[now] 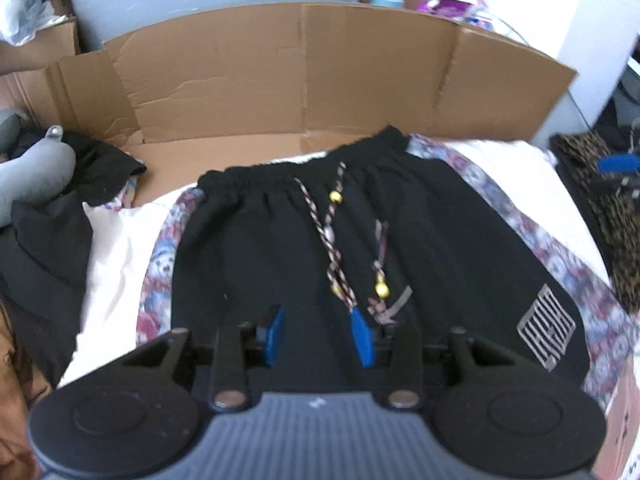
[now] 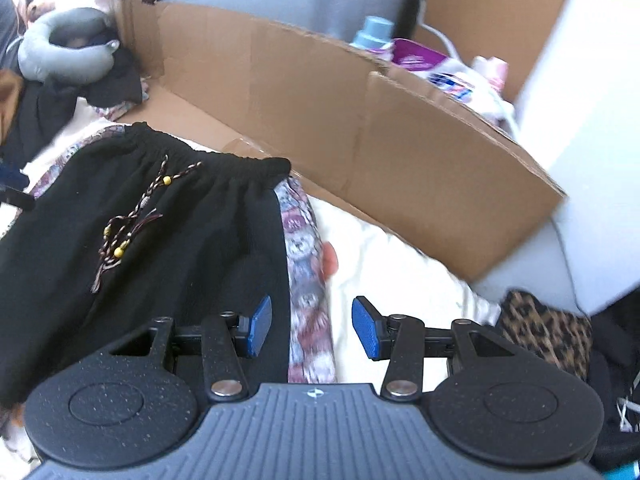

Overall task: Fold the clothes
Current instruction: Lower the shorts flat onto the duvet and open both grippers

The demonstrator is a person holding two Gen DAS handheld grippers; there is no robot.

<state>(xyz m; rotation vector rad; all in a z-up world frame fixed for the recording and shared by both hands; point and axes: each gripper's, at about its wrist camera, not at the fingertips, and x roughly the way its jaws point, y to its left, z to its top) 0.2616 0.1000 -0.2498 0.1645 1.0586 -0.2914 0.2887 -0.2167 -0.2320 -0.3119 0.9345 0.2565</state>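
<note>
2 grippers hang over the bed w/ nothing in them. Left gripper (image 1: 320,334) has its blue pads spread partway, black cloth showing through the gap but not pinched. Right gripper (image 2: 311,330) is spread a bit wider, pads clear of everything, sitting lower centre of its frame over the patterned strip (image 2: 306,280) and the white bedding (image 2: 384,268).

Black shorts (image 1: 280,248) lie flat, centre frame in the left view, elastic waistband (image 1: 304,164) toward the cardboard sheet (image 1: 280,72) at top. Braided drawstring (image 1: 336,240) w/ gold beads trails down the front, and a silver logo patch (image 1: 546,326) sits lower right. Laid out smooth and square like that, prob. so both bottom corners can be reached at once for a fold. My guess is no fold is started yet.

Hard to tell:
- Hem and leg openings of the shorts are hidden behind both gripper bodies, so I can't say how the bottom edge lies.
- Patterned strip either side could be a side panel of the shorts or a separate cloth underneath; too blurred to settle.
- Dark heap (image 1: 44,240) at far left is cut off by the frame. Other clothes, perhaps.
- Grey neck pillow (image 2: 68,46) upper left in the right view, half buried.
- Leopard-print fabric (image 2: 548,336) lower right, mostly out of frame.
- Edges of both views are smeared.
</note>
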